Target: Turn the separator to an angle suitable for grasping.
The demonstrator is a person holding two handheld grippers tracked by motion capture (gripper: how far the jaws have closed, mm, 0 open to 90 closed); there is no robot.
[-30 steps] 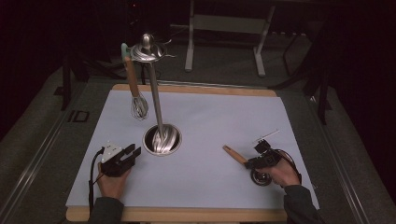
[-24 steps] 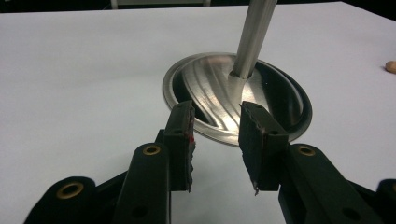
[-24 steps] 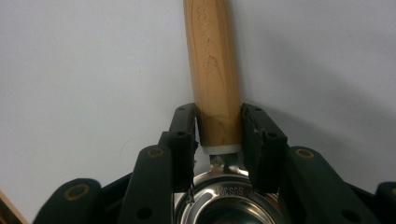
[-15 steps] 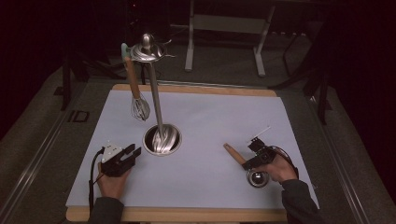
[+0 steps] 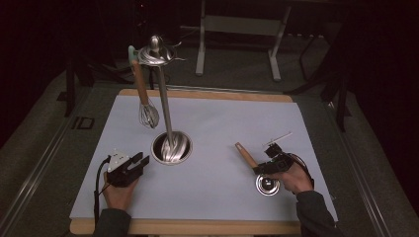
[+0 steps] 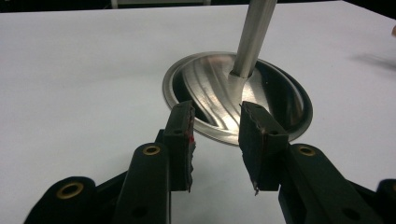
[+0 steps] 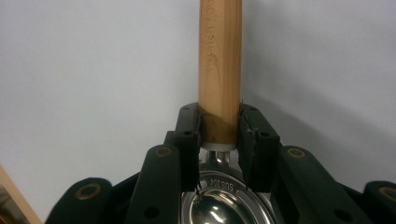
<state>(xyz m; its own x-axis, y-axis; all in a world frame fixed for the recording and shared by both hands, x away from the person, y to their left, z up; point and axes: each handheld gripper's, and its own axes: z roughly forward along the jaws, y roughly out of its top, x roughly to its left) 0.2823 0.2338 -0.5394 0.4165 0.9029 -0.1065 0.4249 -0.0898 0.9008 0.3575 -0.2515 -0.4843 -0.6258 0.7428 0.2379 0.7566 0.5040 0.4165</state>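
Ladle (image 5: 257,170) lies near the worktop's (image 5: 222,118) right front edge, bare surface around it. Right hand-held gripper (image 7: 219,135) has just been closing; its jaws now clamp the ladle's wooden handle (image 7: 219,60) just above the steel bowl. Left hand-held gripper (image 6: 215,140) sits open, empty, just beside the stand base (image 6: 261,98), not touching.

A pale blue-white mat (image 5: 212,123) is covering a wooden tabletop (image 5: 197,227) at centre frame. Grey carpeted floor (image 5: 44,148) is surrounding it. A light metal frame stand (image 5: 237,34) is standing at upper centre, darkness filling the room behind.
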